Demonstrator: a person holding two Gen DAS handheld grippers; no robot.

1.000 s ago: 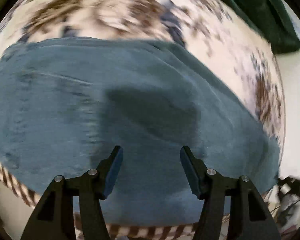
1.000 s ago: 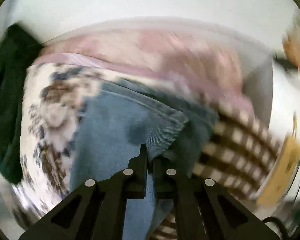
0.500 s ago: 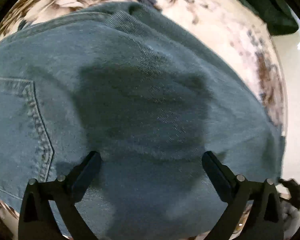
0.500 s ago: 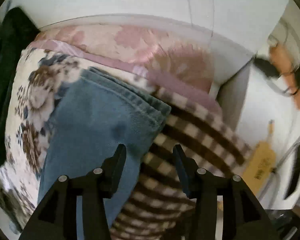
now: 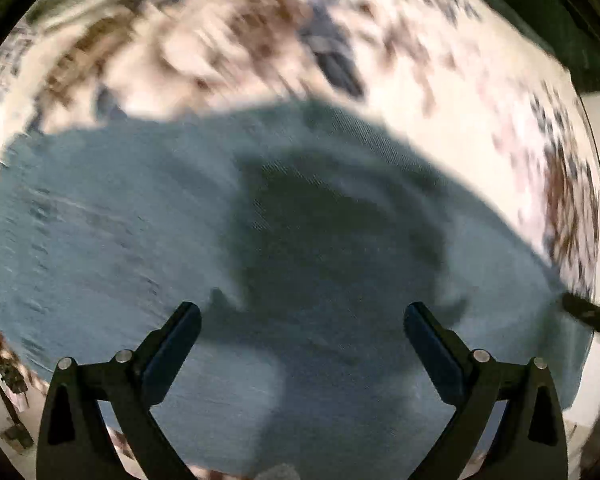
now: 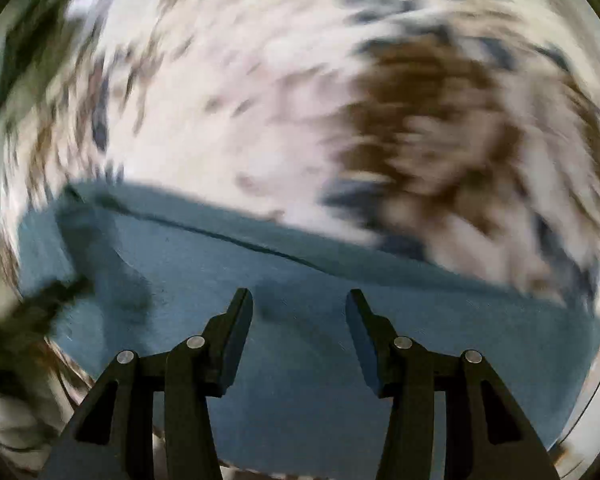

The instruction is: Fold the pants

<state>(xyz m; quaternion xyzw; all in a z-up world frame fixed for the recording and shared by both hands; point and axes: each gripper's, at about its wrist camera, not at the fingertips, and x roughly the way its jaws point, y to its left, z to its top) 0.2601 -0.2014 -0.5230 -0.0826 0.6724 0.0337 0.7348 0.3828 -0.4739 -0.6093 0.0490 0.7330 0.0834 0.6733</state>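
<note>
L wrist view: blue denim pants spread flat over cream floral-print bedcover w/ brown and navy blooms, filling lower half of frame. Left gripper pointing down at denim, jaws spread wide, nothing between them. Dark green fabric at top right corner. Heavy blur.

R wrist view: same pants across bottom, seam line running diagonally; floral cover above, badly smeared. Right gripper over denim, jaws parted abt halfway, gripping nothing.
</note>
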